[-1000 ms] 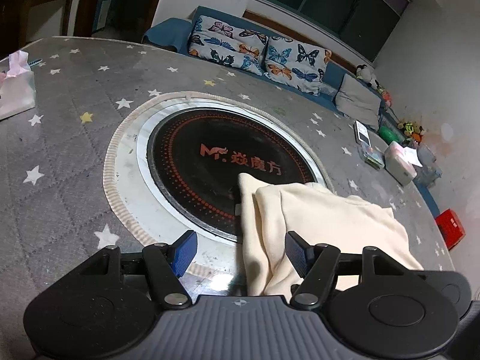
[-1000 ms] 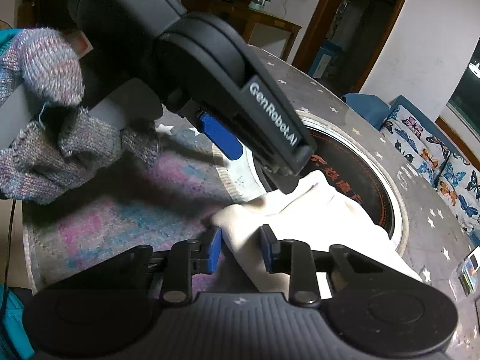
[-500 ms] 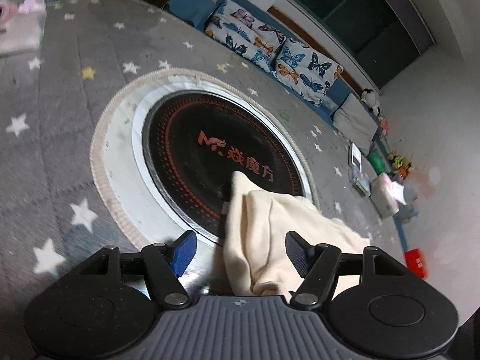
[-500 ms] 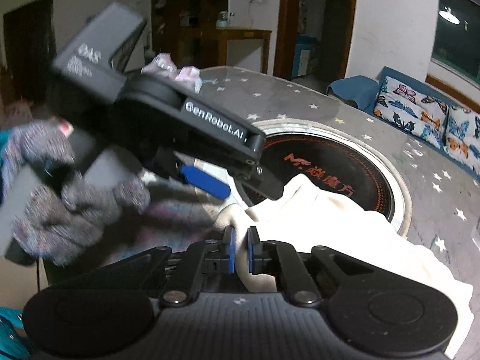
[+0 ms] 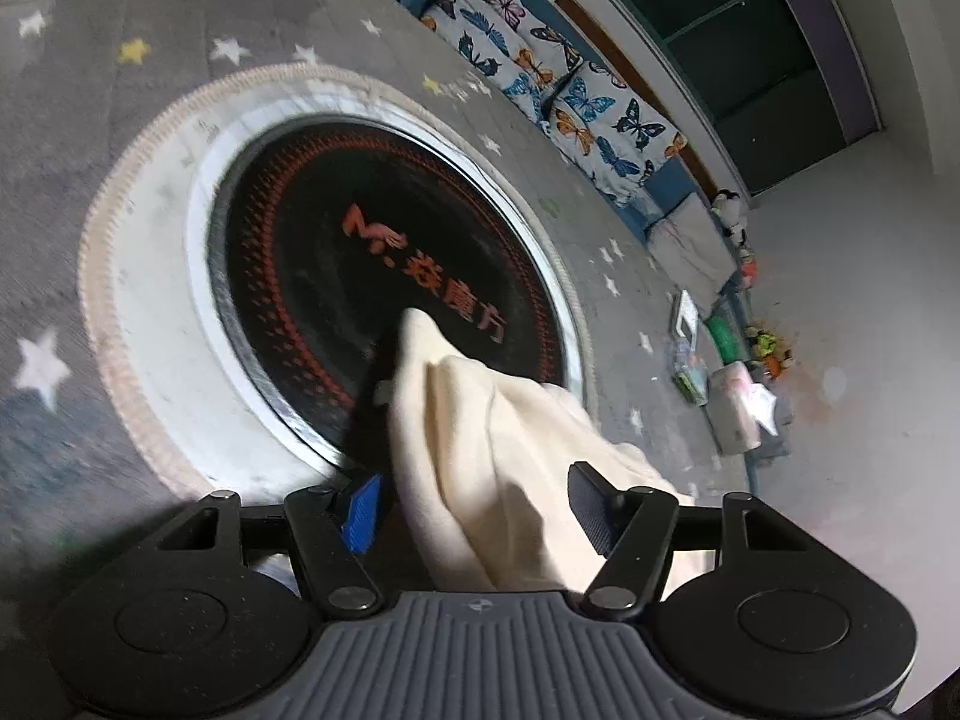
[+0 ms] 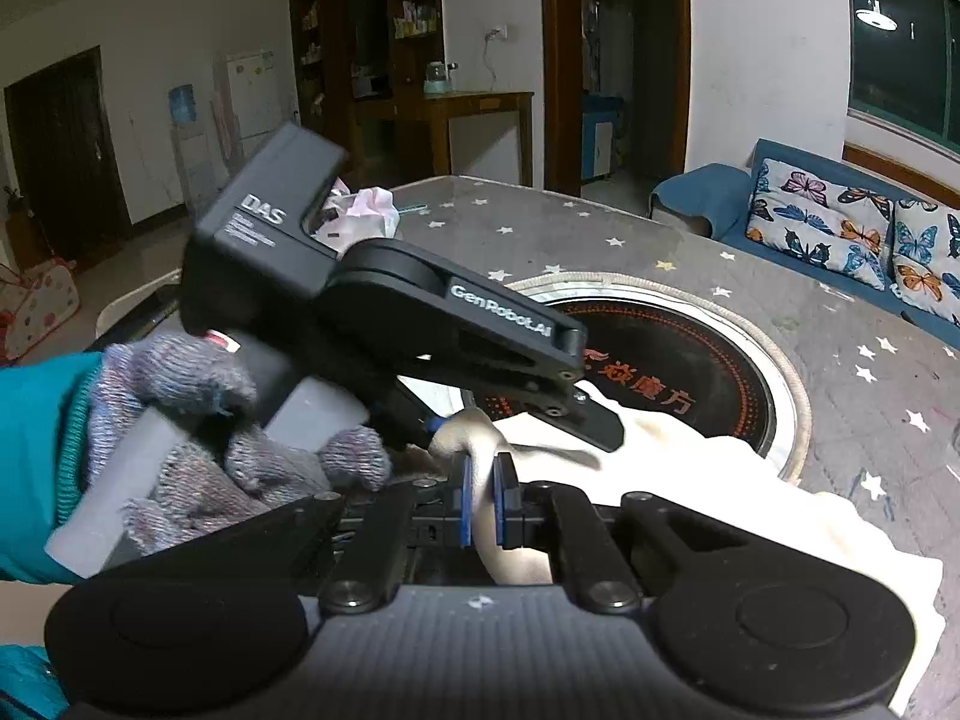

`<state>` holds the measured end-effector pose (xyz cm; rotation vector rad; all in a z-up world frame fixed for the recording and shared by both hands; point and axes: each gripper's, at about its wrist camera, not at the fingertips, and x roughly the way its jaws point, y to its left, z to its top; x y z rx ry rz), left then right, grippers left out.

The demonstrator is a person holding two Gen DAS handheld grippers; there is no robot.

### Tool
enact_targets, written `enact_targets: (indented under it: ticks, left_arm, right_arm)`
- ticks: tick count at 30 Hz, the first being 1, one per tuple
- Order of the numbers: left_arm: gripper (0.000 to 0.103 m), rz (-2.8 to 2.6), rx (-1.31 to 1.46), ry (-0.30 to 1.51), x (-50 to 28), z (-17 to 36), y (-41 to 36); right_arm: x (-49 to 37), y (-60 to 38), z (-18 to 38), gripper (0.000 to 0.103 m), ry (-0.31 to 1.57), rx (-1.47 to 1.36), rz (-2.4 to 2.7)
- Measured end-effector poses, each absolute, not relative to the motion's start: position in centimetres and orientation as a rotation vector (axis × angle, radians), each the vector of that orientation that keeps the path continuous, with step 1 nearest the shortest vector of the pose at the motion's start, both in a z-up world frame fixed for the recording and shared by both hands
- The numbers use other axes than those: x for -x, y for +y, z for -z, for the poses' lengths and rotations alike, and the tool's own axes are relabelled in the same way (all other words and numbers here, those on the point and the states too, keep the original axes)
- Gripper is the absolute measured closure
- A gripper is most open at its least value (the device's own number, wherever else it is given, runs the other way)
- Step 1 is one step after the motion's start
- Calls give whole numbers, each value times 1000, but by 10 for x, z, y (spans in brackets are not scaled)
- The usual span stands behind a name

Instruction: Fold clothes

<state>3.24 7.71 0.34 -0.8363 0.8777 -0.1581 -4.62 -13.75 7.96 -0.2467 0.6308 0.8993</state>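
One cream garment [image 5: 480,450], two claws, one gloved hand [image 6: 198,438]. Left claw [image 5: 474,507] spread wide, garment's bunched edge lying between its fingers, neither blue pad seen pressing it. Right claw [image 6: 483,501] clamped together on a raised fold of the same garment. Left claw [image 6: 504,414] seen from the right wrist just above that fold. Garment crumpled and ridged, soft, plain cream; draped from the near edge of the tabletop [image 5: 90,90] onto the black round cooktop [image 5: 336,276] at the centre, one corner over its orange lettering. Two tissue packs: [image 6: 366,216] far edge, [image 5: 744,414] right edge.
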Motion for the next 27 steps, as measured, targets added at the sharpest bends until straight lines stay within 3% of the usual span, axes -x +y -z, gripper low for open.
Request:
enact_targets:
  ticks: [4,9,21,27]
  left_arm:
    - [68,169,863,881,-34,1,75]
    - [85,171,855,866,-33,0,73]
    - [87,150,717,830,-29,-10,60]
    - [87,144,660,817,-28,-14,53]
  right_arm:
    - [48,-142,-82,97,621,242,-914]
    - [47,-142,-78,97,631,240,-924]
    - [47,-145,-75,95,654,254,-921]
    - [44,-160,-80,87,657,235,-881]
